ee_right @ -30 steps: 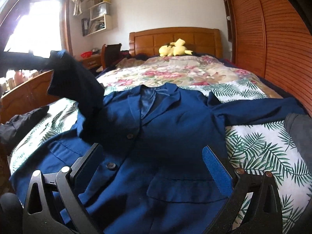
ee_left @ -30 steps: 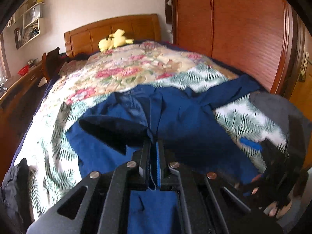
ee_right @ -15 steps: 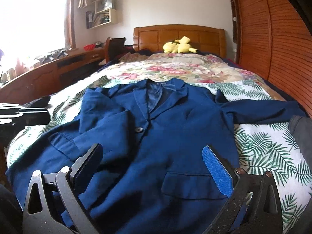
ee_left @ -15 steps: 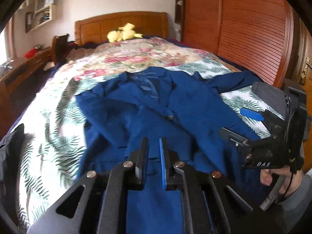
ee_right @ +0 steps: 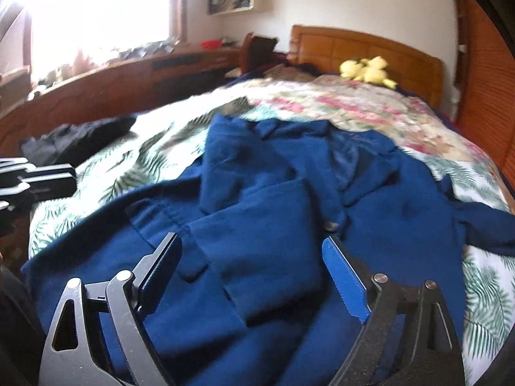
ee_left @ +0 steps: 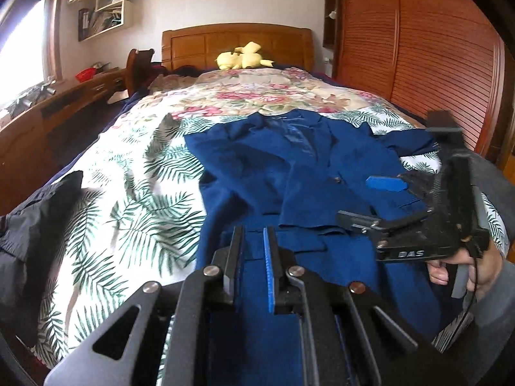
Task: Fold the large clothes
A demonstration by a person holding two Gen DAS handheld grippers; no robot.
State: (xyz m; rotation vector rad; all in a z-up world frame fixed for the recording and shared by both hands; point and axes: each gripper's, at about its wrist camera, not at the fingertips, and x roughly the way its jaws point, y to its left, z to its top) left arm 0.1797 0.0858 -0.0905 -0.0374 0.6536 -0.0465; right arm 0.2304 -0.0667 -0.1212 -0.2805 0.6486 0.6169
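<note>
A blue jacket [ee_right: 276,225] lies spread front-up on a bed [ee_left: 128,173] covered with a leaf and flower print quilt. One sleeve [ee_right: 257,244] is folded across the jacket's chest, while the other sleeve [ee_right: 482,225] stretches out sideways over the quilt.

The left gripper [ee_left: 252,257] sits low over the jacket's lower edge. Its fingers [ee_left: 268,257] are drawn close together with only a narrow slot between them, and nothing is caught there.

The right gripper [ee_right: 254,276], held in a person's hand [ee_left: 463,267], hovers above the folded sleeve. Its fingers [ee_right: 344,276] stand wide apart and have just been closing a little; they hold nothing, with the sleeve cloth lying beneath the gap.

A yellow plush toy [ee_left: 241,59] rests by the wooden headboard [ee_left: 199,41]. A dark garment [ee_left: 35,218] lies at the bed's near edge.
</note>
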